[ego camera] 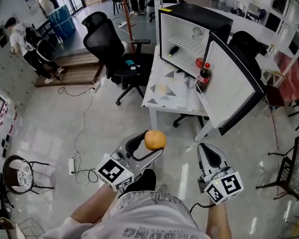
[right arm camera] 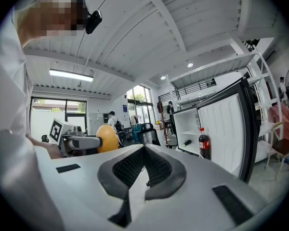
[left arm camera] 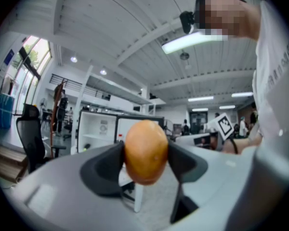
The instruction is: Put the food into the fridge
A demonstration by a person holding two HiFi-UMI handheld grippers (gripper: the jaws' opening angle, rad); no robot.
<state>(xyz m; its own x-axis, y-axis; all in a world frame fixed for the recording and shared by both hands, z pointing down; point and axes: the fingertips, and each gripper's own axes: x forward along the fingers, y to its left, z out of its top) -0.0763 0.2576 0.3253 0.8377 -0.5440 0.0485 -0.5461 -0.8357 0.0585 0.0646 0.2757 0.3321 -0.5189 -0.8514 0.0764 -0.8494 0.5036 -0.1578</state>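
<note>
My left gripper (ego camera: 153,144) is shut on an orange (ego camera: 155,139), held over the floor in front of the table; in the left gripper view the orange (left arm camera: 145,151) fills the space between the black pads. My right gripper (ego camera: 213,157) is shut with nothing in it, its pads (right arm camera: 156,170) meeting. The small black-and-white fridge (ego camera: 189,31) stands open on the table (ego camera: 172,91), its door (ego camera: 234,81) swung to the right. A cola bottle (ego camera: 203,77) stands in the door shelf, and a dark bottle (ego camera: 173,50) lies on the fridge's shelf.
A black office chair (ego camera: 112,51) stands left of the table. A power strip and white cable (ego camera: 72,166) lie on the floor at left, with a round stool (ego camera: 22,176) beside them. A black wire chair (ego camera: 294,171) is at right. A person (ego camera: 25,44) stands far left.
</note>
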